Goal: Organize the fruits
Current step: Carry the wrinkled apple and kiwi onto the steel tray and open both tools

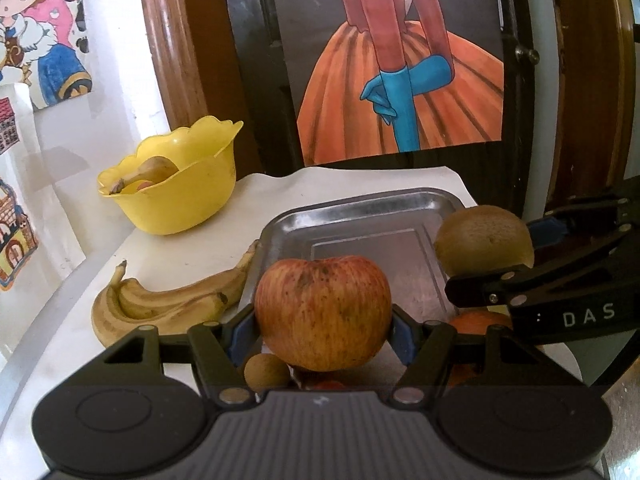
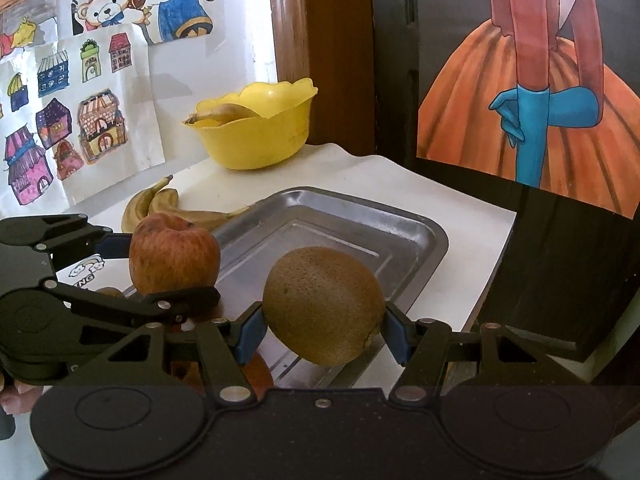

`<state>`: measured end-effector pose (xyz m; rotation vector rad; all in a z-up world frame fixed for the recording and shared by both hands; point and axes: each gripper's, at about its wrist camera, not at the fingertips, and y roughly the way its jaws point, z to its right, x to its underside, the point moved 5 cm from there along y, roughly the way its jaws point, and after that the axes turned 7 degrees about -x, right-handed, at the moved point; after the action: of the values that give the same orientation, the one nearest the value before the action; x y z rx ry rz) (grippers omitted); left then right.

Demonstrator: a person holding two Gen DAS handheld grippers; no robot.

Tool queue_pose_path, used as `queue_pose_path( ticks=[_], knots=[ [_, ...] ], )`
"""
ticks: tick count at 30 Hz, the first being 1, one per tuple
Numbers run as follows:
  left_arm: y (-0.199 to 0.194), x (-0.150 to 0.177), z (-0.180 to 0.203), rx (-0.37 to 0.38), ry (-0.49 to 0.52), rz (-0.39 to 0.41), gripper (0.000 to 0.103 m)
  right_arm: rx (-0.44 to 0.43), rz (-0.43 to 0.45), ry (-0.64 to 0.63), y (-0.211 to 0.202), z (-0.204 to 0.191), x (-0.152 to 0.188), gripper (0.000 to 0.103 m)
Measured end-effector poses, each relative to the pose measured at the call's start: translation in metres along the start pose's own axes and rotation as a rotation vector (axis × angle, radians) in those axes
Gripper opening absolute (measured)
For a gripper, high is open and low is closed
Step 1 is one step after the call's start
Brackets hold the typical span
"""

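Left tongs [image 1: 323,330] clamped on a red-streaked, speckled apple [image 1: 323,312], held up over the near edge of a shiny rectangular metal tray [image 1: 360,216]. Right tongs [image 2: 323,326] gripping a fuzzy brown kiwi [image 2: 323,304] above the same tray, blue pads [image 2: 250,334] pressed to its sides. Tray itself bare, sitting on a white worktop [image 2: 400,184].

Around it – a bunch of spotty overripe yellow bananas [image 1: 168,304] just left of the tray, tip touching its rim. Scalloped yellow plastic bowl [image 1: 176,184] further back, one more browned banana [image 1: 148,170] lying inside. Small round tan fruit [image 1: 266,370] and something orange [image 1: 478,320] tucked low behind the tongs, mostly hidden.

Writing – "DAS" readable in white on the right tool's black body [image 1: 588,312]. Coloured cartoon drawings [image 2: 64,120] taped on the wall, plus a big poster of an orange skirt and blue gloves [image 1: 400,92].
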<state>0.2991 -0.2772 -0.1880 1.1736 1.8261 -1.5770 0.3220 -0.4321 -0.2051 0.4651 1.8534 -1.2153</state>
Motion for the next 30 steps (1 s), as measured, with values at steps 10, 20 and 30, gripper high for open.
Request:
queue_pose_path(
  ticks=[10,20,30],
  knots=[
    [0.006,-0.004,0.001,0.005,0.030,0.001,0.072,0.011,-0.017,0.033,0.006,0.005,0.000,0.063],
    [0.004,-0.002,0.001,0.016,0.064,0.008,0.072,0.043,-0.035,0.056,0.010,0.005,0.001,0.064],
    [-0.011,0.004,-0.005,0.045,0.043,0.030,0.084,0.078,0.009,0.018,-0.001,-0.007,-0.013,0.076]
  ],
)
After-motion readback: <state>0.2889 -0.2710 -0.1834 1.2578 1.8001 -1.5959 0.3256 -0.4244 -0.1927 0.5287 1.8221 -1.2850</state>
